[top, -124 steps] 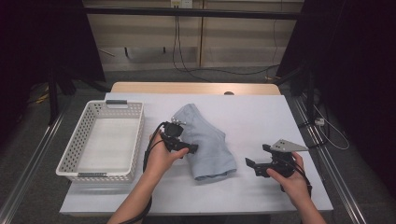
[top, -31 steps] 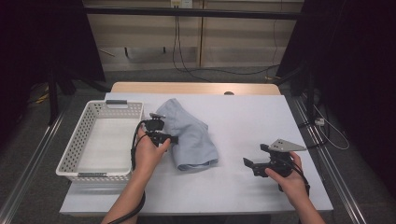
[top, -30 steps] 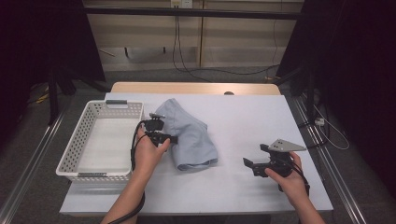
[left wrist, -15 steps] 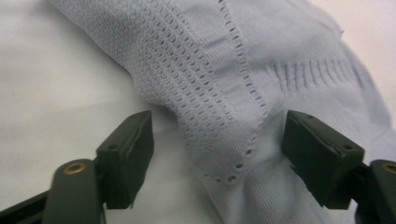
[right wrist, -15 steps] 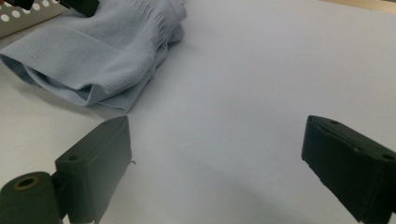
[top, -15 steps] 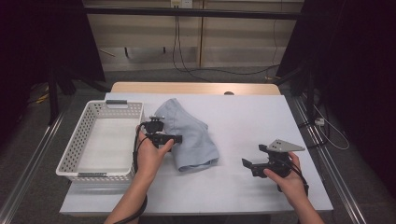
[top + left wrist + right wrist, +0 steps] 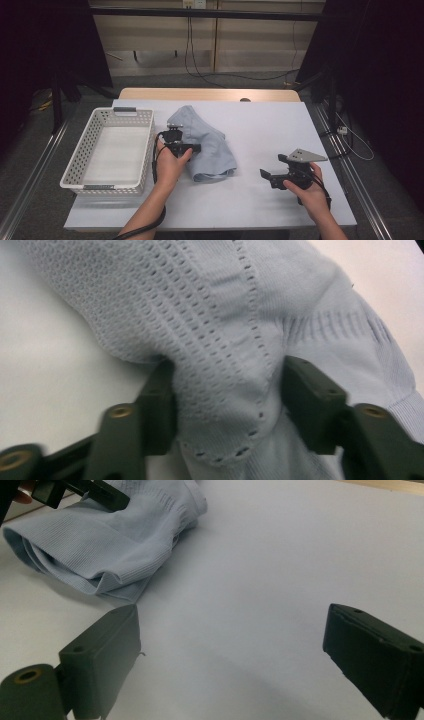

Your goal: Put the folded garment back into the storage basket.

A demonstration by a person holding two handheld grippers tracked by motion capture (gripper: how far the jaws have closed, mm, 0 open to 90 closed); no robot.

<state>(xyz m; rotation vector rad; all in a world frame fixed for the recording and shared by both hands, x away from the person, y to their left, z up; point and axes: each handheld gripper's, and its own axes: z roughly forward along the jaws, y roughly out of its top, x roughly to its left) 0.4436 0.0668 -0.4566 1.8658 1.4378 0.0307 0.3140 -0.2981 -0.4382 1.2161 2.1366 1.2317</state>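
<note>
Garment: the pale blue knit garment (image 7: 207, 145) lies bunched at centre frame, just right of the white basket (image 7: 80, 172).
Left gripper (image 7: 225, 390): my jaws have just been closing; a fold sits between both pads, apparently pinched.
Right gripper (image 7: 230, 645): released, jaws wide over bare table (image 7: 280, 560), lower right.
Risk: I judge only 1 thin fold is caught; lifting could let it slip or drag the rest.

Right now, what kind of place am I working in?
Likely a lab recording station, not a home: a white-topped table framed by black curtains, cables trailing over grey carpet, with a white basket and a light-blue garment laid out.
</note>
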